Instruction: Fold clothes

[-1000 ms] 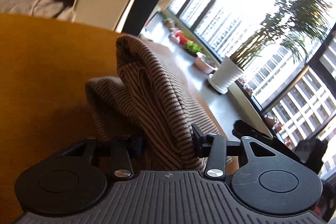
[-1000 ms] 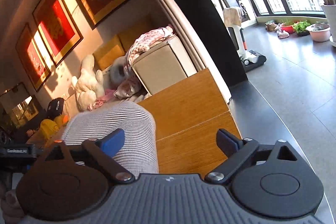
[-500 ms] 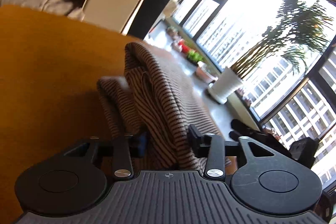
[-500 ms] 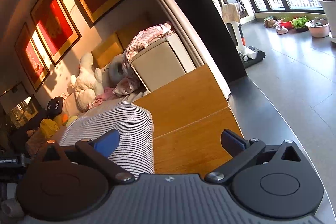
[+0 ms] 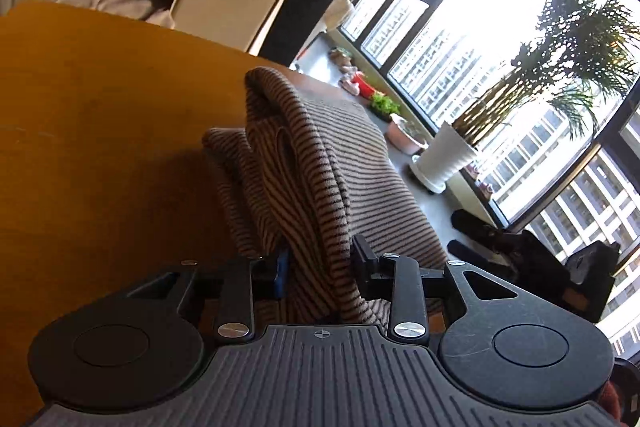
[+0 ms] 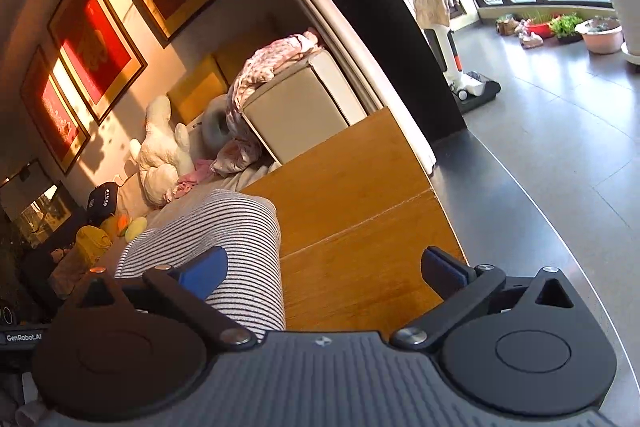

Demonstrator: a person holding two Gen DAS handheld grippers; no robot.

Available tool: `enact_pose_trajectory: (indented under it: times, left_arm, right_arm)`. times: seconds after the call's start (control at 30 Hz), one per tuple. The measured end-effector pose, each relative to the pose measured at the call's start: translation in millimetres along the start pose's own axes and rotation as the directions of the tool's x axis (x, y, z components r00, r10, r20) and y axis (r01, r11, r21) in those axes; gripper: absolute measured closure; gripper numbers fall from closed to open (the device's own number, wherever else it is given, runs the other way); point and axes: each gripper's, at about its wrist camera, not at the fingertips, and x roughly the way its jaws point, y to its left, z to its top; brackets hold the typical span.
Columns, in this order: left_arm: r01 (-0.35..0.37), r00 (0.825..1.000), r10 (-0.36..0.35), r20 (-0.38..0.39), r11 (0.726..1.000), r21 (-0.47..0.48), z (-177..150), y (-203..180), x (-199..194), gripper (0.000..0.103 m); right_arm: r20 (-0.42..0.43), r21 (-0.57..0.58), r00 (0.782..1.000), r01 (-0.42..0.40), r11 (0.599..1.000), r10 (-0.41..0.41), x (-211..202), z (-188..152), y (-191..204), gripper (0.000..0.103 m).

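Your left gripper (image 5: 320,263) has its jaws pinching a bunched fold of the one striped garment (image 5: 304,163), which rises between them off the wooden desk (image 5: 100,131). Your right gripper (image 6: 324,267) has its jaws spread wide over the desk, with the garment under the left finger (image 6: 202,269).
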Motion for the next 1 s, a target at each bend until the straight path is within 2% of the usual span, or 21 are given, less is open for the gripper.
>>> enact_pose_trajectory:
  times: [0.2,0.37,0.43,0.47,0.53,0.6,0.7,0.83,0.9,1.0]
  left_arm:
    - [0.005,1.0,-0.005,-0.004,1.0,-0.007,2,1,-1,0.064]
    - [0.019,1.0,-0.019,0.008,1.0,0.002,9,-9,1,0.042]
    - [0.016,1.0,-0.016,0.012,1.0,0.019,11,-13,7,0.046]
    - [0.008,1.0,-0.008,0.014,0.999,0.037,12,-16,10,0.067]
    - [0.008,0.999,-0.01,0.037,0.998,0.068,17,-19,8,0.073]
    - [0.029,0.996,-0.035,0.081,0.997,0.071,23,-20,-5,0.074]
    - [0.026,0.993,-0.033,0.112,0.998,0.062,29,-15,-18,0.075]
    - [-0.046,0.998,0.046,0.052,0.999,-0.009,11,14,-5,0.074]
    - [-0.037,0.998,0.04,0.049,0.998,-0.058,5,30,-1,0.072]
    - [-0.025,0.999,0.028,0.044,0.997,-0.07,7,35,-1,0.071]
  right_arm:
    - [-0.007,0.008,1.0,0.012,1.0,-0.012,1,-1,0,0.0]
    - [-0.003,-0.003,1.0,0.014,1.0,-0.014,1,-2,2,0.0]
    - [-0.002,-0.008,1.0,0.015,1.0,-0.015,1,-3,3,0.0]
    - [-0.001,-0.01,1.0,0.016,1.0,-0.016,1,-3,3,0.0]
    - [0.005,-0.008,1.0,0.016,1.0,-0.016,0,-3,3,0.0]
    - [0.002,-0.013,1.0,0.02,1.0,-0.02,0,-3,4,0.0]
    - [-0.005,-0.022,1.0,0.025,0.999,-0.025,1,-3,7,0.0]
    - [-0.013,-0.033,0.999,0.032,0.999,-0.032,2,-3,10,0.0]
    - [-0.017,-0.038,0.999,0.035,0.999,-0.036,2,-3,11,0.0]
    - [-0.027,-0.065,0.999,0.024,0.998,-0.025,4,-5,22,0.0]
